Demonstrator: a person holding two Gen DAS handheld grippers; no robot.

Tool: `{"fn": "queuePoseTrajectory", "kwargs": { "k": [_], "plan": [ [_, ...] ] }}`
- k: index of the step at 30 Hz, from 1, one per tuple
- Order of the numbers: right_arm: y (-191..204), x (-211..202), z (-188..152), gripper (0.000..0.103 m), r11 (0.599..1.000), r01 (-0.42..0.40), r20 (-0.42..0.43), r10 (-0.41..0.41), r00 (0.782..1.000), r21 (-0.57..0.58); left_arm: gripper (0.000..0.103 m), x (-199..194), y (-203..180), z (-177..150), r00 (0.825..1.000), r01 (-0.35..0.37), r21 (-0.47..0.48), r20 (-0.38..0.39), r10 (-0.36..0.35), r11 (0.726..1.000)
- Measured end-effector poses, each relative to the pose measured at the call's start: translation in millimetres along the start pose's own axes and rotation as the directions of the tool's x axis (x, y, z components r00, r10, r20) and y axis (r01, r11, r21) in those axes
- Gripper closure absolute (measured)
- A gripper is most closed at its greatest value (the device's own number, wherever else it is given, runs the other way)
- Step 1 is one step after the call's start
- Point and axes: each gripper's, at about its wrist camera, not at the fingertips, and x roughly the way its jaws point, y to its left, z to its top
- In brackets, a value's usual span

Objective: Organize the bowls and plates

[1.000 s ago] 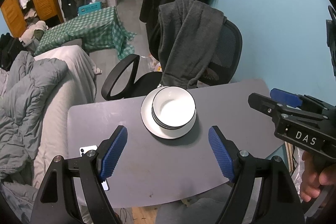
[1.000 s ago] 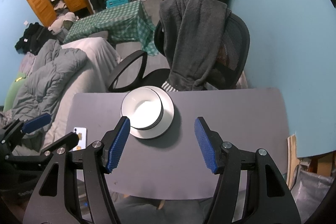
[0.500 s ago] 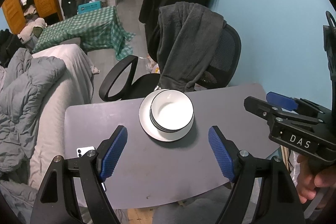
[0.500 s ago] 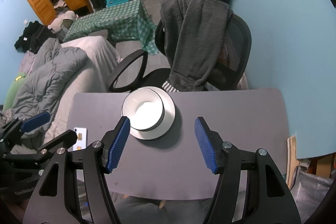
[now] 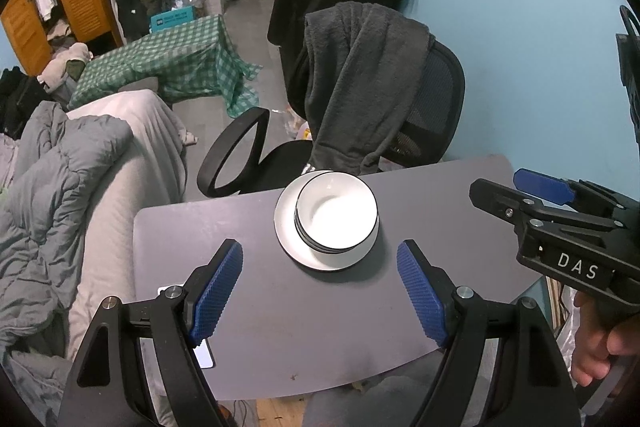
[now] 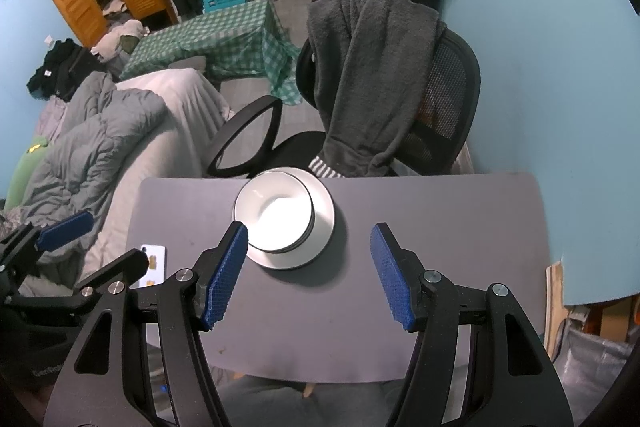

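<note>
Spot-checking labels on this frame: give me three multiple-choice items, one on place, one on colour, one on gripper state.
1. Where do the bowls sit?
A. on the plate
B. on the chair
C. on the phone

2. What colour is the plate?
A. green
B. white
C. orange

3. How do the left gripper and the right gripper stand?
A. both shut on the plate
B. one holds a bowl
C. both open and empty

Key: 1 A, the stacked bowls rest inside the plate's rim on the table. 2 B, the rim around the bowls is white. 3 C, each view shows blue pads wide apart with nothing between them.
</note>
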Motion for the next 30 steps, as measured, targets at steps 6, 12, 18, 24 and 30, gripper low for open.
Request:
{"fn": "queuePoseTrajectory", "kwargs": {
  "k": [6,12,18,24,30],
  "plan": [
    [0.6,0.5,1.1,0.04,1.0,-0.001,-0.001,0.001,1.0,0.0,0.022,-2.6,4.5,-1.3,1.0,0.011,-0.009,0.003,-0.011,1.0],
    [0.4,1.5,2.3,0.04,1.0,-0.001,0.001,0.001,1.0,0.001,0.022,-2.6,3.2,-2.9,1.0,0.014,0.009,-0.001,-0.014,1.0],
    [1.2,2.2,3.7,0.04,1.0,-0.003,0.0,0.003,1.0,0.003,0.022,-4.0,4.2,-2.5,1.0,0.022,0.006,0.002,-0.022,1.0],
    [1.2,2.1,4.0,0.04,1.0,-0.004,0.001,0.004,1.0,0.001,0.022,-4.9,4.7,-2.1,1.0,0.027,0.009,0.006,-0.027,1.0],
    [3.7,2.5,7.0,0.04,1.0,-0.002,0.004,0.002,1.0,0.004,0.022,-8.5,3.9,-4.2,0.999,0.03,0.02,0.015,-0.03,0.999]
  ]
}}
